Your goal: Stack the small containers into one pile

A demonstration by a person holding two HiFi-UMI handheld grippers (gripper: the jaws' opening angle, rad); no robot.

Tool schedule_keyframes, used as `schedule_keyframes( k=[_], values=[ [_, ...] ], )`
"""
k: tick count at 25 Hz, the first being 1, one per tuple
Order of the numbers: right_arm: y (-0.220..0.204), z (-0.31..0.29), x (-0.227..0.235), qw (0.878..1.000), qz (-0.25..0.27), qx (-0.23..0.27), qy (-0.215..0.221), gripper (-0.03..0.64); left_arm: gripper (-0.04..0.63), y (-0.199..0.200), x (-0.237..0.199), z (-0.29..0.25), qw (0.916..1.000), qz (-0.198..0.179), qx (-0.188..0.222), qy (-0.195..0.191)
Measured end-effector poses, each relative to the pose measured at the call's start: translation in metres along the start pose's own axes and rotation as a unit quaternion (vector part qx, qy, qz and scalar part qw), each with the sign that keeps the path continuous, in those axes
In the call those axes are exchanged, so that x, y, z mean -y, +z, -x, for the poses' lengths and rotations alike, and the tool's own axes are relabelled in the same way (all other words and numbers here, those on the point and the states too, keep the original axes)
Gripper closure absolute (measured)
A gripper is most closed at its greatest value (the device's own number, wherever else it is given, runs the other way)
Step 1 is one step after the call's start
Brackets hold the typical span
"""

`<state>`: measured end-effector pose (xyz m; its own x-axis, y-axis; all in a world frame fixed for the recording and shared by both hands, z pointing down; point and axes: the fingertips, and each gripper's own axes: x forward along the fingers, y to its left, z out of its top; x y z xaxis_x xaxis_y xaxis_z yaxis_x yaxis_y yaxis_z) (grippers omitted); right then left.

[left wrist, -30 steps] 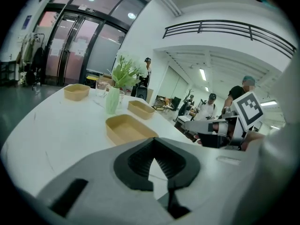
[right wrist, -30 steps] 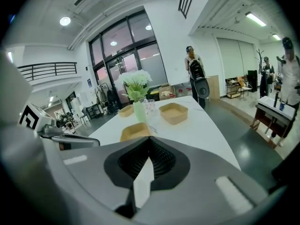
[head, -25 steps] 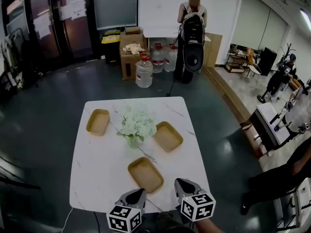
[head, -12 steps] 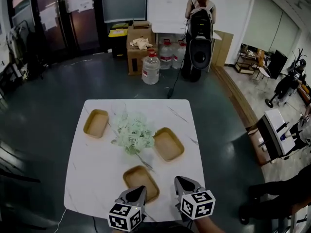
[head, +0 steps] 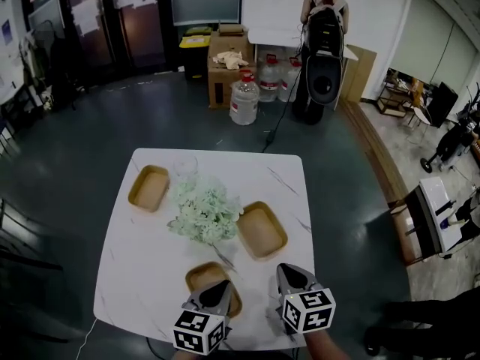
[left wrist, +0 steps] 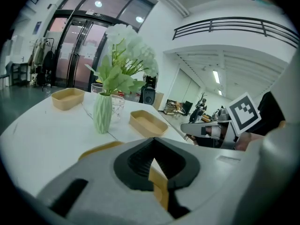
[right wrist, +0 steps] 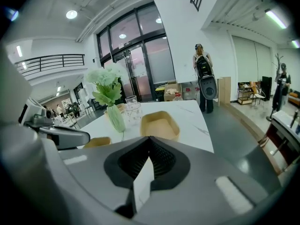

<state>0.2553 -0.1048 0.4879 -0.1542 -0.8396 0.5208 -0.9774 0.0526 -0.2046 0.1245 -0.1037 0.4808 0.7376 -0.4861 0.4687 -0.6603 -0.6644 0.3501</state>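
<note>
Lying beneath the closed left tool (head: 223, 283), the nearest container (head: 202, 273); right tool (head: 288, 269), also closed, beside it.

My right gripper (right wrist: 149, 139) hangs over the white table (right wrist: 194, 121), jaws closed tip to tip with nothing between them. Ahead lies a tan tray (right wrist: 160, 124). A second tray (right wrist: 97, 142) lies lower left, near my left gripper (right wrist: 56, 134). A green vase (right wrist: 115, 117) and a glass (right wrist: 132, 108) stand beyond. A person (right wrist: 204, 78) stands past the table.

Office-like lobby, tall glass doors (head: 142, 21), mezzanine railing (left wrist: 234, 25), water jugs (head: 244, 100), cardboard box (head: 225, 70), polished floor (head: 90, 148)
</note>
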Motion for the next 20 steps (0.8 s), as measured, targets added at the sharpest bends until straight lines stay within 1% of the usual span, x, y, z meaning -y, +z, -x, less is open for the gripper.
schedule_keyframes(
  k=[7, 12, 16, 20],
  values=[
    [0.019, -0.025, 0.035, 0.999, 0.029, 0.006, -0.024, 0.617, 0.601, 0.009, -0.001, -0.021, 0.9999, -0.003, 0.006, 0.014],
    [0.024, -0.048, 0.050, 0.999, 0.030, 0.002, -0.028, 0.607, 0.601, 0.015, -0.009, -0.032, 0.9995, 0.000, 0.012, 0.029],
    [0.023, -0.065, 0.062, 0.998, 0.043, -0.003, -0.039, 0.581, 0.601, 0.016, -0.012, -0.042, 0.9992, 0.002, 0.013, 0.038],
    [0.025, -0.085, 0.074, 0.998, 0.046, -0.014, -0.042, 0.554, 0.601, 0.019, -0.017, -0.047, 0.9989, 0.005, 0.012, 0.045]
  ],
)
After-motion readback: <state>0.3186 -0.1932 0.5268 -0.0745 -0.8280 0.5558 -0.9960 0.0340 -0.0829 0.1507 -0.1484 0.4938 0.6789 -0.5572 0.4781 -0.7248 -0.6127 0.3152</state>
